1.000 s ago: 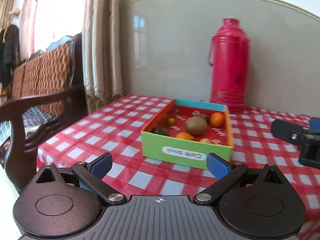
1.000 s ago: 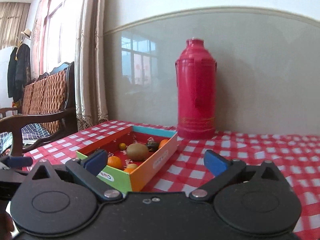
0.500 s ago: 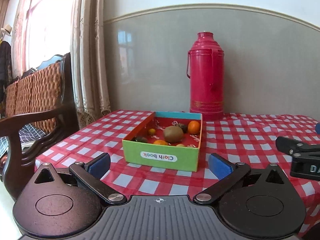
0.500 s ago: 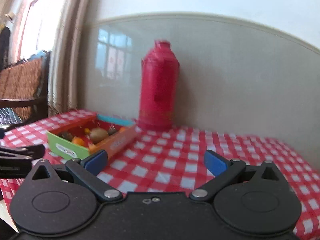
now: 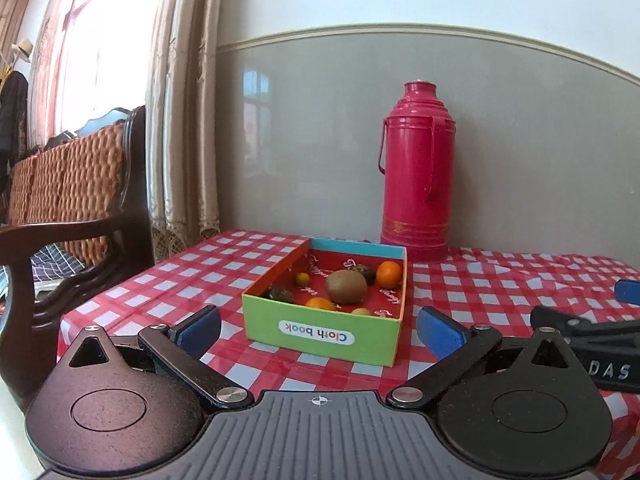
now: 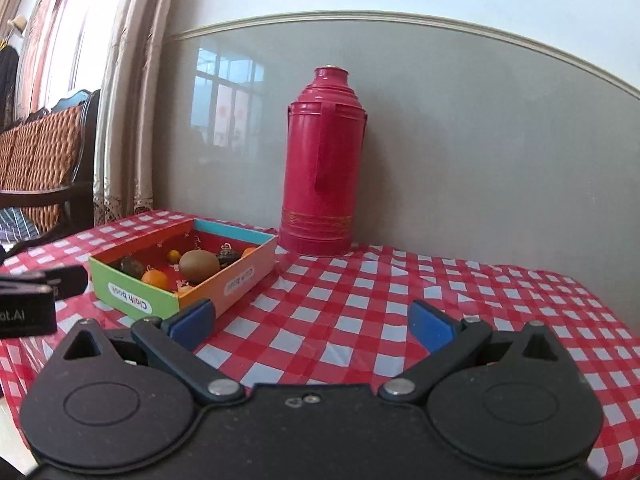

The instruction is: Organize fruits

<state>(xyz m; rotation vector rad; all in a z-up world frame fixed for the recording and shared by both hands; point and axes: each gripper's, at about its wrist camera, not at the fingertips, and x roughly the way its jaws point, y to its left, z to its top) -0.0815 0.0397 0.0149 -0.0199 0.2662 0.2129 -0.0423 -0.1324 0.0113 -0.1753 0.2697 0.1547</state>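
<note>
A shallow cardboard box [image 5: 320,336] with a green front wall stands on the red-checked tablecloth [image 5: 500,280]. Inside lie a brown kiwi [image 5: 346,286], an orange [image 5: 389,273], a second orange [image 5: 319,303], a small yellow fruit [image 5: 302,278] and two dark fruits. My left gripper [image 5: 319,329] hovers open just in front of the box, nothing between its blue pads. My right gripper [image 6: 311,323] is open and empty over the cloth, to the right of the box [image 6: 132,294]; the kiwi [image 6: 199,265] shows there too.
A tall red thermos [image 5: 416,172] stands against the wall behind the box, also seen as the thermos [image 6: 322,160] from the right. A wicker-backed wooden chair [image 5: 68,184] and curtains [image 5: 180,120] flank the table's left edge. Open cloth spreads to the right.
Both grippers drew back and lifted, so the box looks smaller and farther. The right view swung away to the right, then back toward the box. Both stayed open.
</note>
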